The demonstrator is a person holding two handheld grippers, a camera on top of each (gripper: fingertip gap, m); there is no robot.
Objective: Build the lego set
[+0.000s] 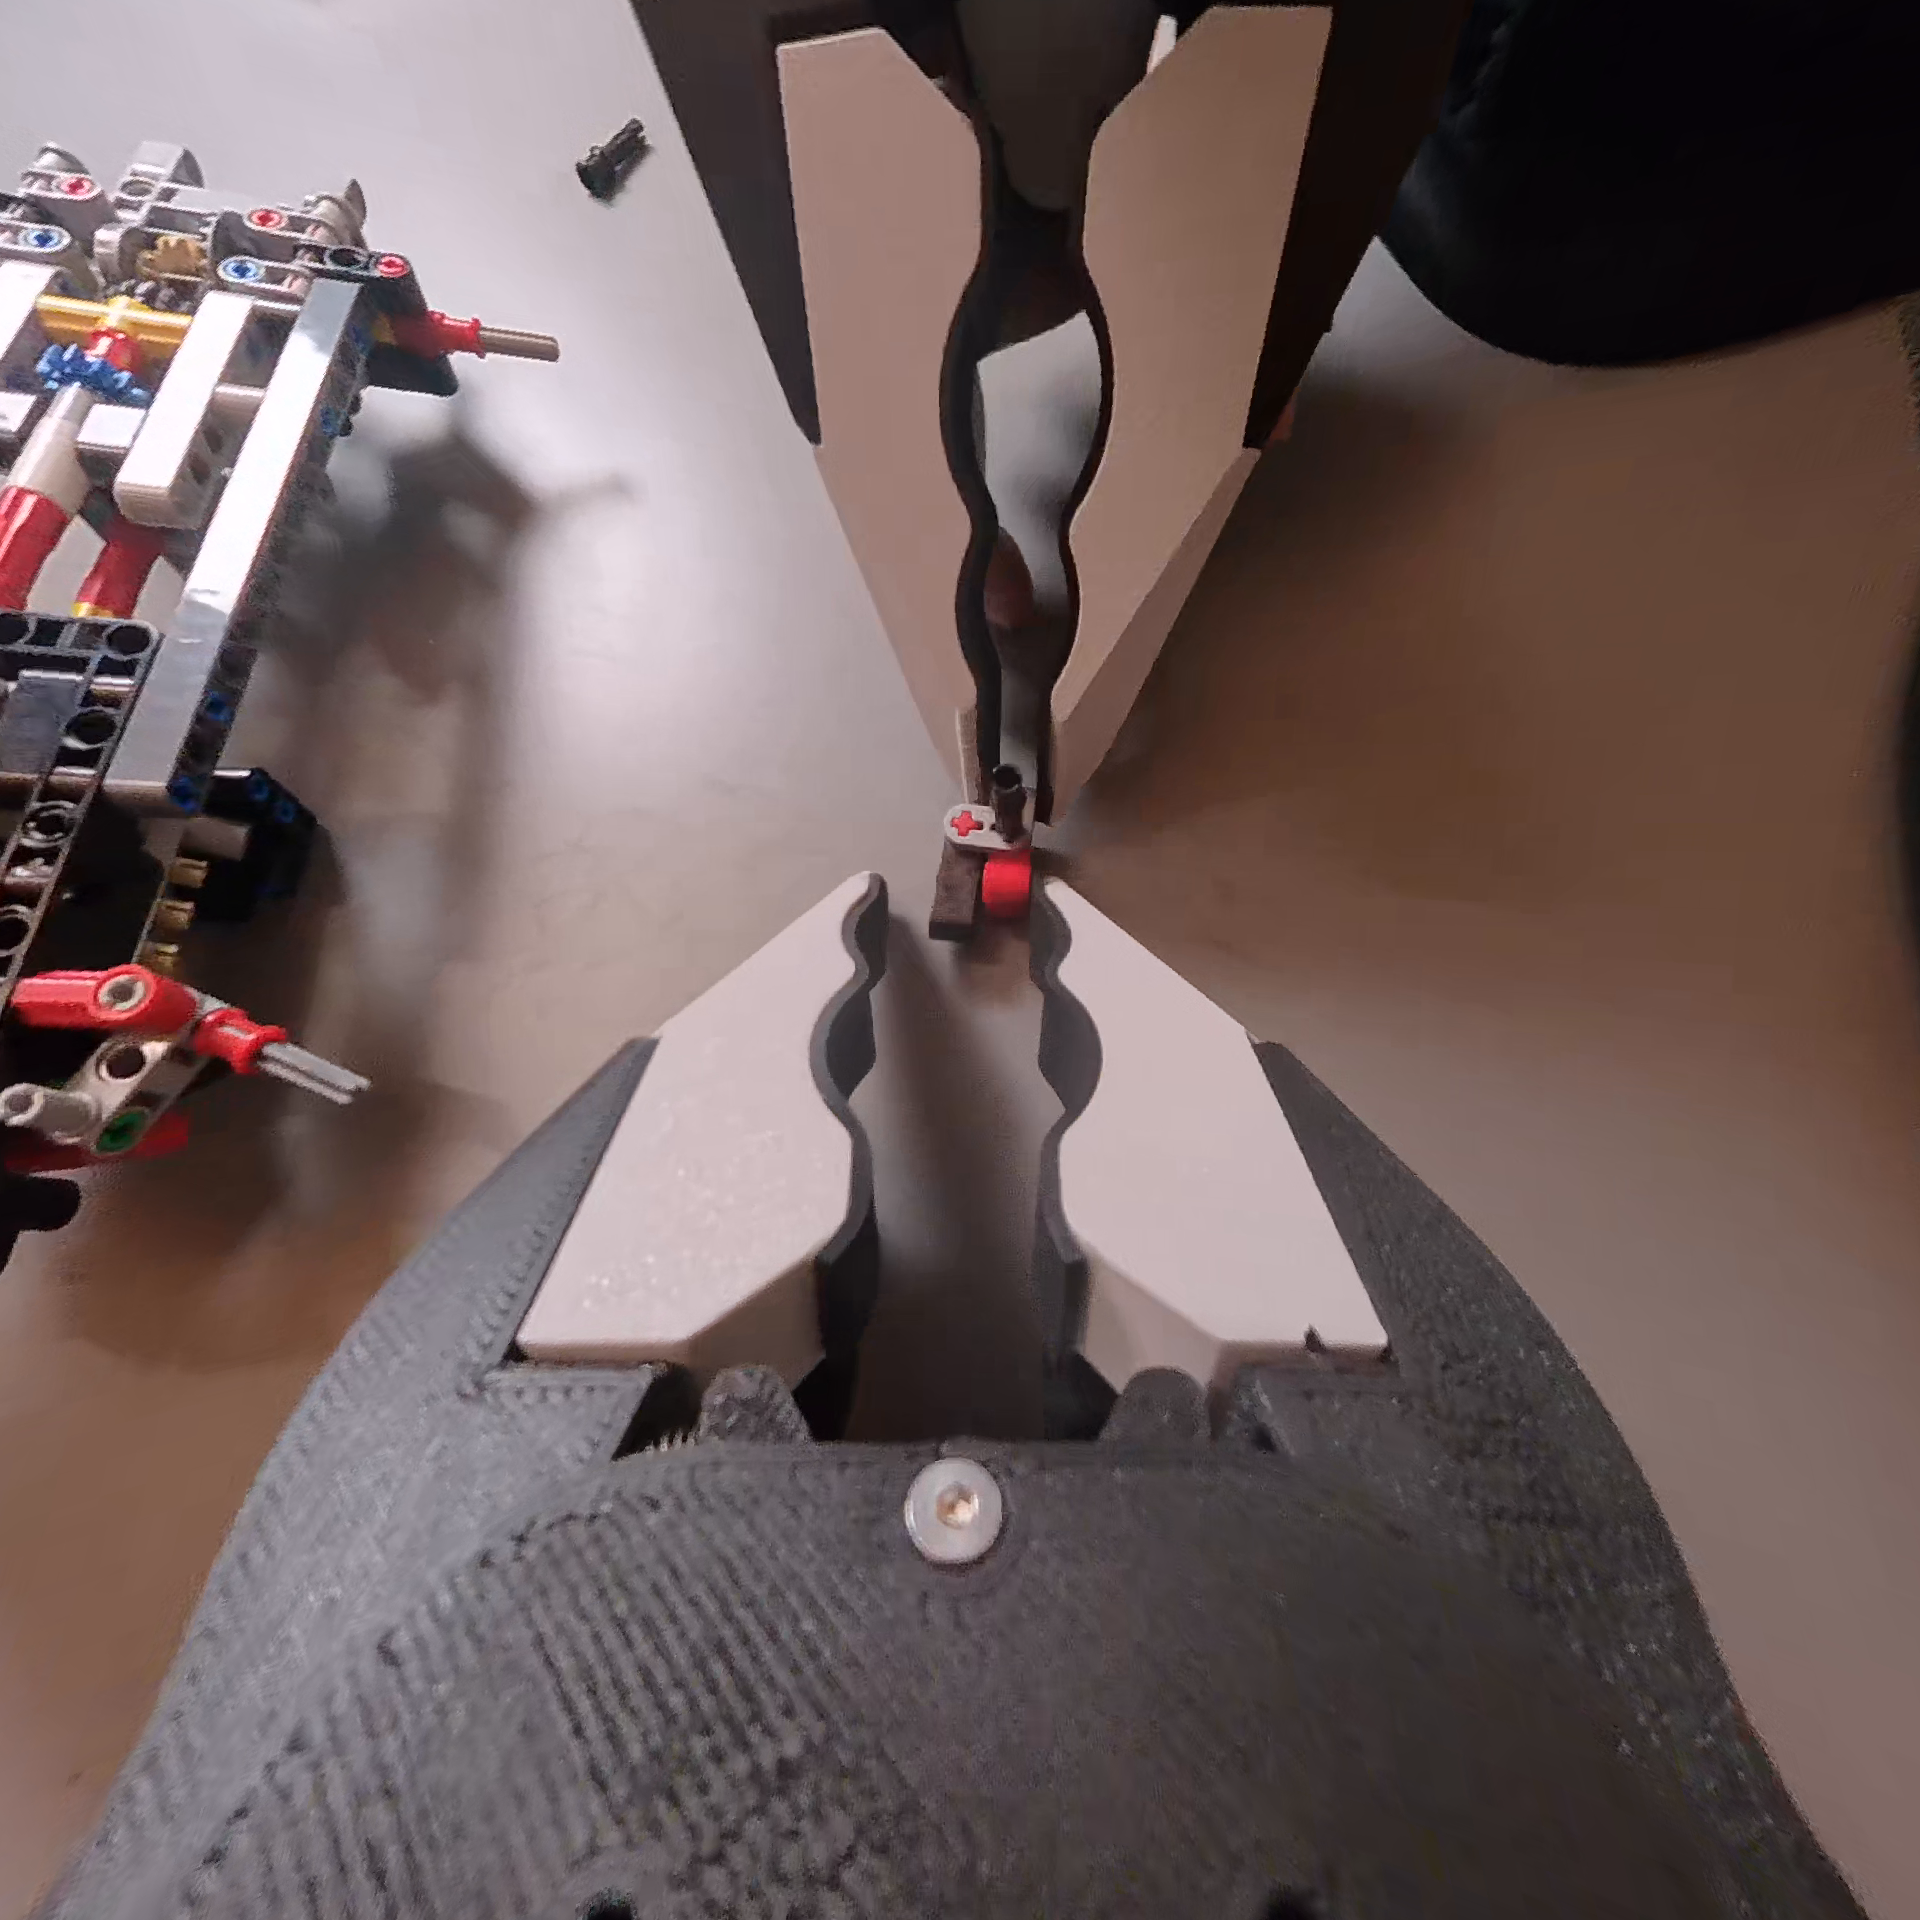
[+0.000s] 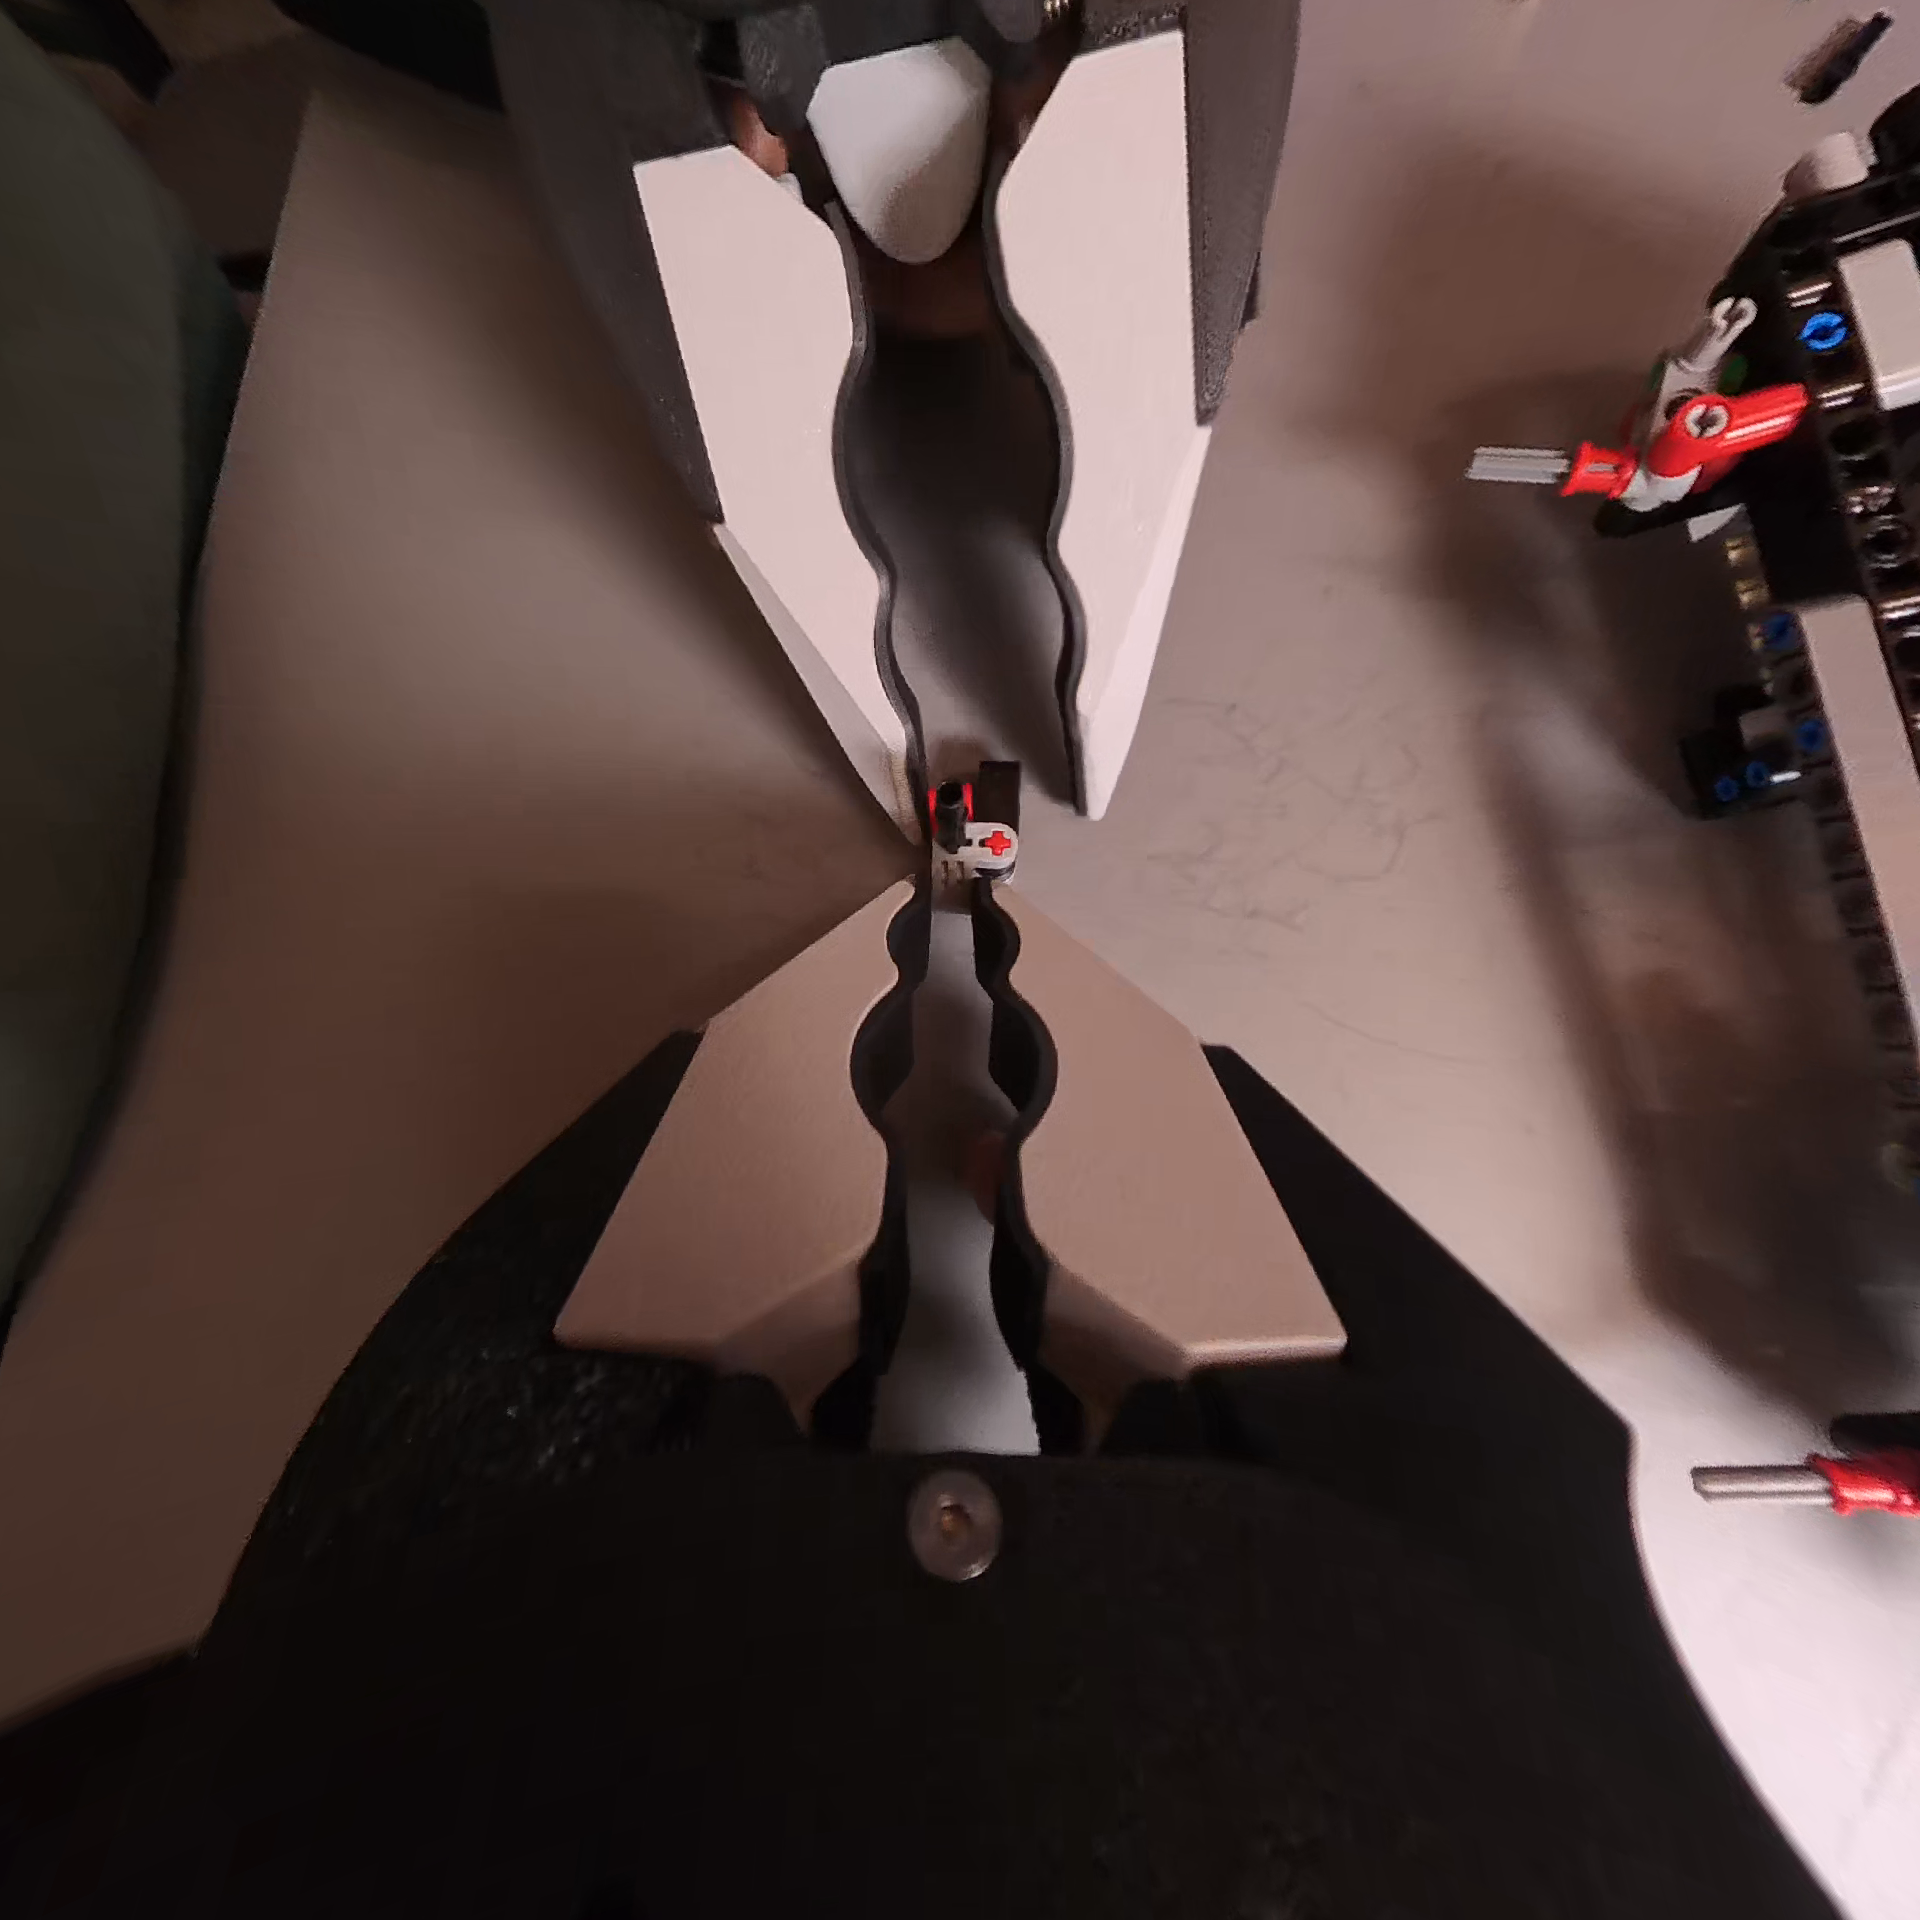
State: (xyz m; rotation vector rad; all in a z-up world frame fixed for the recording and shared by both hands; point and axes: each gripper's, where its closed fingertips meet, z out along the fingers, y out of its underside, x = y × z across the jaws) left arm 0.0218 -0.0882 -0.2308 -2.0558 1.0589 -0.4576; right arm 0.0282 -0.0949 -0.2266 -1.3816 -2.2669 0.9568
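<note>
Beige table (image 1: 1455, 727), both grippers meeting at small lego piece (image 1: 982, 862)

Warm, dim overhead light throws soft smeared shadows across the smooth beige tabletop (image 1: 1455, 727), while wide-angle distortion bends and blurs both pictures' edges.

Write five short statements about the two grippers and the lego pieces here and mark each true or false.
1. The two grippers meet tip to tip over a small lego sub-assembly. True.
2. The right gripper is wide open. False: it is shut on the sub-assembly.
3. The sub-assembly includes a red bush. True.
4. A loose black pin lies on the table. True.
5. The large lego build sits between the grippers. False: it lies off to the side.
</note>
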